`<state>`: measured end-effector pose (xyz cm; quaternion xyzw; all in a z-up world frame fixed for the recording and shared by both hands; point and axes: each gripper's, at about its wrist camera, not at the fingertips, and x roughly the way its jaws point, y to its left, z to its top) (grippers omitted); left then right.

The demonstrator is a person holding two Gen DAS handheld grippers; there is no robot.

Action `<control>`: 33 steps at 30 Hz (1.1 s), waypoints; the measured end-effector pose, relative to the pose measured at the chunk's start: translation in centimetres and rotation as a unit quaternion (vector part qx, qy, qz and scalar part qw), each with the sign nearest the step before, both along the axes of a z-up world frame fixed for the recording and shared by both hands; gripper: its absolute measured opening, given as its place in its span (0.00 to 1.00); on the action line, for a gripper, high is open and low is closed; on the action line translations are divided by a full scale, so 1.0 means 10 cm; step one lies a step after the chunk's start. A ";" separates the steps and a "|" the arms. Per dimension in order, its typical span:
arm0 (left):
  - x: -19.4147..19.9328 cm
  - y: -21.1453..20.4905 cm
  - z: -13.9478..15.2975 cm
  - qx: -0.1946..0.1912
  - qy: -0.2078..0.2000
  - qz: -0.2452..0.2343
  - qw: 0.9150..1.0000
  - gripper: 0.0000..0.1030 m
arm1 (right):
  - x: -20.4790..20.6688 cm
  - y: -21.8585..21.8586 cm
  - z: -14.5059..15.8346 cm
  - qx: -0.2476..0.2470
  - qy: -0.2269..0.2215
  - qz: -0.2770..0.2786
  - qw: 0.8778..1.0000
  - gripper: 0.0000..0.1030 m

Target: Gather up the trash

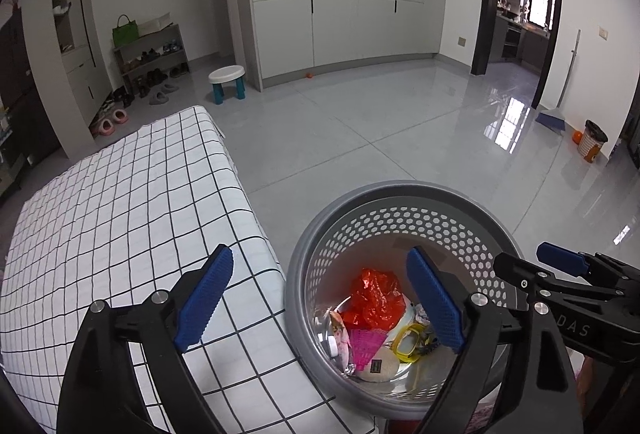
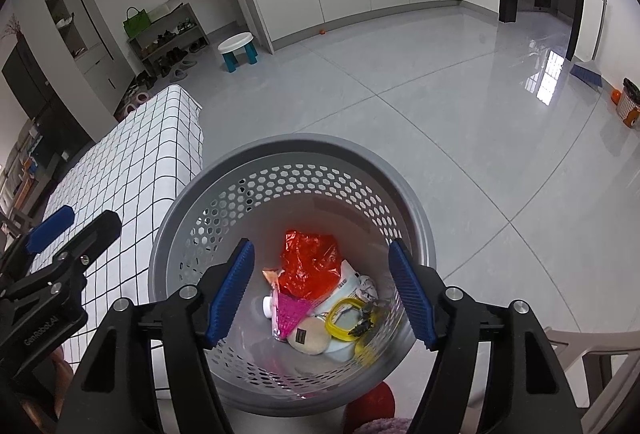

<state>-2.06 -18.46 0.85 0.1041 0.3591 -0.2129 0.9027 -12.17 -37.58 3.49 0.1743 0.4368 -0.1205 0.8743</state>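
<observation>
The grey perforated waste basket (image 2: 416,218) occupies the lower centre of the right wrist view, standing on the tiled floor (image 2: 460,113) just beside the checked-cloth surface (image 2: 132,173). Inside lie a red plastic bag (image 2: 308,264), a pink mesh piece (image 2: 290,316), a round beige pad (image 2: 310,338) and a yellow ring (image 2: 345,318). The right gripper (image 2: 322,298) hangs above the basket, fingers spread, holding nothing. The left gripper (image 1: 320,298) stands wide apart and empty, one pad over the cloth, the other over the basket.
</observation>
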 end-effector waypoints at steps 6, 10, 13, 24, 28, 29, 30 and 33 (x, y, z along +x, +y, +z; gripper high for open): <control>-0.02 0.02 0.05 0.000 -0.006 0.004 1.000 0.90 | 0.00 0.04 0.02 -0.007 -0.008 -0.001 1.000 0.69; -0.03 0.04 0.09 0.000 -0.013 0.009 1.000 0.92 | 0.02 0.06 0.02 -0.010 -0.007 0.001 1.000 0.69; -0.03 0.04 0.10 0.000 -0.014 0.009 1.000 0.93 | 0.01 0.06 0.03 -0.011 -0.008 0.002 1.000 0.69; 0.00 0.07 0.06 0.003 -0.004 0.018 1.000 0.93 | 0.01 0.08 0.03 -0.013 -0.009 0.003 1.000 0.70; 0.02 0.08 0.05 0.002 -0.001 0.023 1.000 0.93 | 0.01 0.08 0.02 -0.012 -0.008 0.004 1.000 0.70; 0.02 0.08 0.04 0.002 -0.001 0.023 1.000 0.93 | 0.01 0.09 0.02 -0.012 -0.008 0.004 1.000 0.70; 0.02 0.08 0.04 0.002 -0.001 0.024 1.000 0.93 | 0.01 0.09 0.02 -0.012 -0.007 0.004 1.000 0.70; 0.03 0.08 0.03 0.002 -0.001 0.025 1.000 0.93 | 0.01 0.09 0.02 -0.012 -0.007 0.005 1.000 0.70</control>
